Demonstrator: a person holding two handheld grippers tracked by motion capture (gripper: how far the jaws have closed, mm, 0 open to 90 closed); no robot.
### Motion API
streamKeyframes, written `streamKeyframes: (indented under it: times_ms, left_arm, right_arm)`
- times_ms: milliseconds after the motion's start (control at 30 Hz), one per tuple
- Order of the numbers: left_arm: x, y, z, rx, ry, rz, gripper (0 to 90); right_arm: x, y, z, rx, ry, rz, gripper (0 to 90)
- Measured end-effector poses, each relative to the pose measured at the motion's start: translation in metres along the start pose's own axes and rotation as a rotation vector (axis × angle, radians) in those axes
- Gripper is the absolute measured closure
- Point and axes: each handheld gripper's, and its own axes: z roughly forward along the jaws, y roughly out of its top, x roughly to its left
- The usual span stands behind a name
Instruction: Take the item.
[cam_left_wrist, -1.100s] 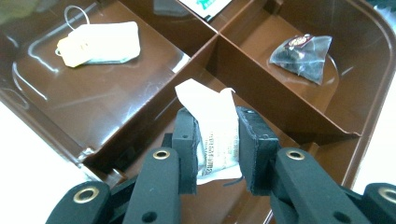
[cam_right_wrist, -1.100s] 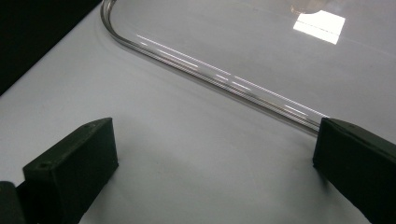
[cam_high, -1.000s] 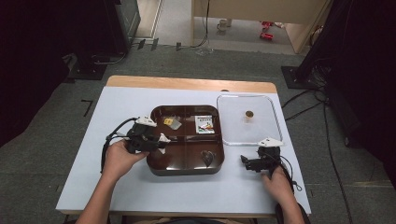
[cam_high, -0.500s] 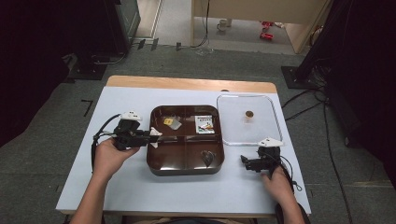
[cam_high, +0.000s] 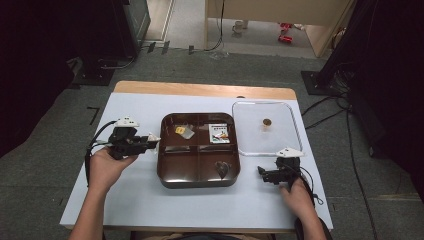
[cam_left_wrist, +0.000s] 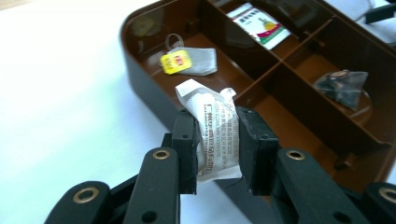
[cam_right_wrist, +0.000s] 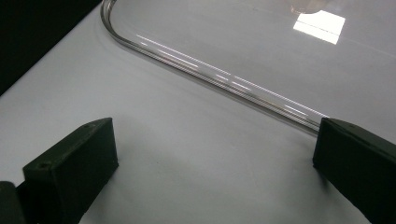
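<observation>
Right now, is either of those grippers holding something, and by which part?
The left gripper pinches a small white printed sachet across its lower half; the top sticks out. The right gripper is open, holding nothing.

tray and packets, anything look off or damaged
One thing: the white sachet clamped in the left hand-held gripper is crumpled and bent, held beside the tray. Nothing looks spilled.

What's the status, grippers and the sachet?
Left gripper shut on white sachet, beside brown tray. Right gripper open, empty, near clear lid. Nothing in the way.
</observation>
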Motion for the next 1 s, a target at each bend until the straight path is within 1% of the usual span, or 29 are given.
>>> streamKeyframes:
  times_ms: [67,100,133,167,200,233,333,367,400,433,467,500,533,600,633,667,700,733,800,833,933,967,1000]
  left_arm:
    - [0.004,-0.003,-0.001,0.012,0.033,-0.001,71.1]
    - [0.008,-0.005,-0.003,0.01,0.04,-0.014,71.1]
    - [0.008,-0.005,-0.003,0.01,0.04,-0.014,71.1]
    - [0.013,-0.007,-0.005,0.007,0.049,-0.028,71.1]
    - [0.013,-0.007,-0.005,0.007,0.049,-0.028,71.1]
    - [0.016,-0.009,-0.006,0.008,0.06,-0.033,71.1]
    - [0.023,-0.013,-0.005,0.009,0.067,-0.058,71.1]
    - [0.028,-0.017,-0.002,0.013,0.064,-0.076,71.1]
    - [0.028,-0.017,-0.002,0.013,0.064,-0.076,71.1]
    - [0.034,-0.024,0.005,0.032,0.066,-0.088,71.1]
    - [0.034,-0.024,0.005,0.032,0.066,-0.088,71.2]
    - [0.041,-0.03,0.014,0.07,0.06,-0.103,71.2]
    - [0.041,-0.03,0.014,0.07,0.06,-0.103,71.2]
    - [0.048,-0.035,0.022,0.097,0.064,-0.112,71.2]
    - [0.053,-0.038,0.028,0.107,0.07,-0.132,71.1]
    - [0.053,-0.038,0.028,0.107,0.07,-0.132,71.1]
    - [0.056,-0.039,0.031,0.113,0.071,-0.145,71.1]
    - [0.058,-0.041,0.035,0.123,0.079,-0.145,71.0]
    - [0.058,-0.041,0.037,0.13,0.083,-0.141,70.9]
    - [0.059,-0.041,0.04,0.136,0.084,-0.147,70.9]
    - [0.059,-0.041,0.043,0.131,0.076,-0.156,70.9]
    - [0.057,-0.04,0.045,0.128,0.083,-0.143,70.5]
    - [0.057,-0.04,0.045,0.128,0.083,-0.143,70.2]
  right_arm:
    - [0.0,0.0,0.0,-0.001,-0.002,-0.001,0.0]
    - [0.0,0.0,0.0,0.0,-0.001,0.001,0.0]
    - [0.0,0.0,0.0,0.0,-0.001,0.001,0.0]
    - [0.0,0.0,0.0,0.0,-0.002,-0.001,0.0]
    - [0.0,0.0,0.0,0.0,-0.002,-0.001,0.0]
    - [0.0,0.0,0.0,0.0,-0.001,0.0,0.0]
    - [0.0,0.0,0.0,0.0,0.0,0.001,0.0]
    - [0.0,0.0,0.0,0.0,0.0,0.001,0.0]
    - [0.0,0.0,0.0,0.0,0.0,0.001,0.0]
    - [0.0,0.0,0.0,0.0,0.0,0.001,0.0]
    - [0.0,0.0,0.0,0.0,0.0,0.001,0.0]
    - [0.0,0.0,0.0,0.0,0.0,0.0,0.0]
    - [0.0,0.0,0.0,0.0,0.0,0.0,0.0]
    - [0.0,0.0,0.0,-0.001,-0.002,-0.001,0.0]
    - [0.0,0.0,0.0,0.0,0.0,0.001,0.0]
    - [0.0,0.0,0.0,0.0,0.0,0.001,0.0]
    - [0.0,0.0,0.0,-0.001,-0.002,-0.001,0.0]
    - [0.0,0.0,0.0,-0.002,-0.001,0.0,0.0]
    - [0.0,0.0,0.0,-0.002,-0.001,0.0,0.0]
    - [0.0,0.0,0.0,-0.001,0.0,0.001,0.0]
    - [0.0,0.0,0.0,-0.001,0.0,0.001,0.0]
    - [0.0,0.0,0.0,-0.001,0.0,0.001,0.0]
    - [0.0,0.0,0.0,-0.001,0.0,0.001,0.0]
